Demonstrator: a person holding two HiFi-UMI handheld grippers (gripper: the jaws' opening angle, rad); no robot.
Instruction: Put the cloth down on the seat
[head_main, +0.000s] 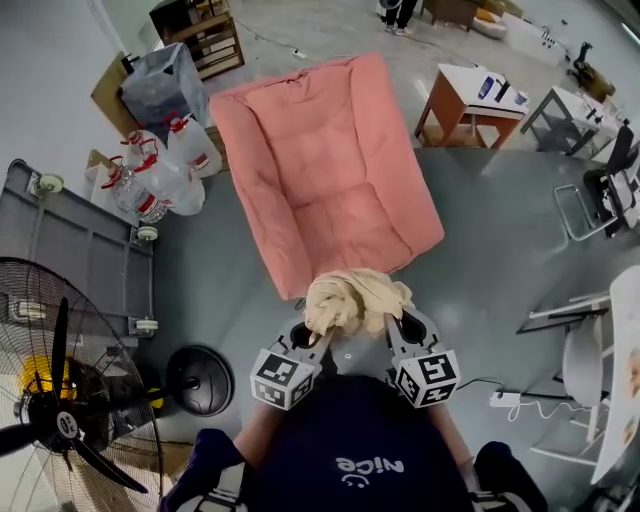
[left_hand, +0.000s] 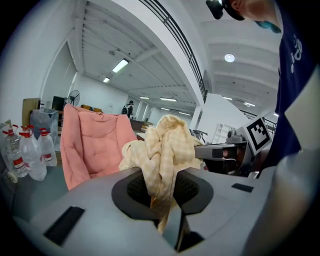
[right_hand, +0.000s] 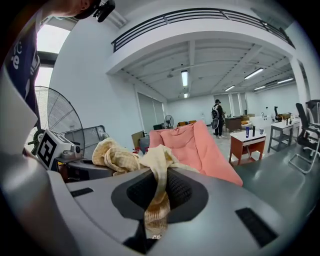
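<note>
A crumpled pale yellow cloth (head_main: 352, 299) hangs bunched between both grippers, just in front of the pink padded seat (head_main: 325, 165). My left gripper (head_main: 322, 333) is shut on the cloth (left_hand: 162, 150), which runs down between its jaws. My right gripper (head_main: 392, 327) is shut on another fold of the cloth (right_hand: 157, 172), pinched between its jaws. The seat (left_hand: 92, 140) stands ahead of both grippers, its cushion (right_hand: 197, 142) bare. The cloth's front edge overlaps the seat's near edge in the head view; whether it touches I cannot tell.
Several water bottles (head_main: 160, 165) stand left of the seat. A large fan (head_main: 60, 400) and a grey cart (head_main: 70, 250) are at the left. An orange-legged side table (head_main: 472, 100) and an office chair (head_main: 605, 195) stand at the right. A person (head_main: 398, 12) stands far back.
</note>
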